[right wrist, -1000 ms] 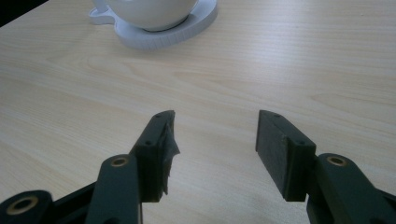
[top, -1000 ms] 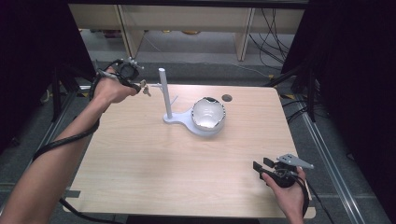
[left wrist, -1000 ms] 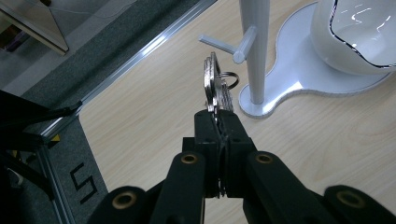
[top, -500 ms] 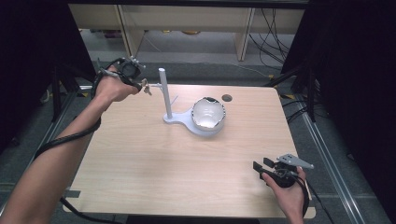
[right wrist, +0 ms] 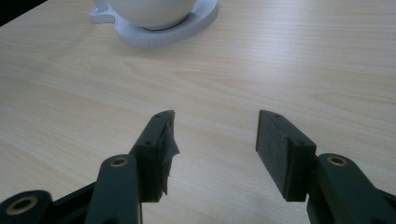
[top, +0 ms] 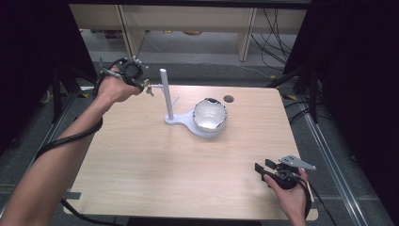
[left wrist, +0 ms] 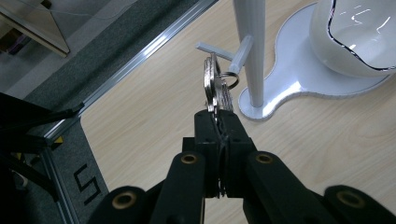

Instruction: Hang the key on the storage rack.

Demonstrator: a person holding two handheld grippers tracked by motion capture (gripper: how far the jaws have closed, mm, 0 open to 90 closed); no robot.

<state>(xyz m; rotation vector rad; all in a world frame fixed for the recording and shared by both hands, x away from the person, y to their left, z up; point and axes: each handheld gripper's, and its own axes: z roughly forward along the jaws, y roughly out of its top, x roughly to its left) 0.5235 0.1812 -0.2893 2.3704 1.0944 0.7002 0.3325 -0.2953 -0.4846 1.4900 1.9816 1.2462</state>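
A bunch of silver keys point(left wrist: 214, 86) on a ring point(left wrist: 232, 80) is pinched edge-on in my left gripper point(left wrist: 215, 116), which is shut on it. The ring sits at the tip of a short peg point(left wrist: 241, 52) that sticks out of the white stand's post point(left wrist: 250, 28); whether it is threaded over the peg I cannot tell. In the high view the left gripper point(top: 141, 84) is at the table's far left, beside the stand point(top: 164, 94). A white bowl point(top: 210, 114) rests on the stand's base. My right gripper point(top: 261, 165) lies low at the front right, its jaws point(right wrist: 215, 135) open and empty.
The wooden table point(top: 155, 160) has a round cable hole point(top: 228, 99) at the back right. A metal floor rail point(left wrist: 140, 51) runs along the table's left edge. Shelving and cables stand beyond the far edge.
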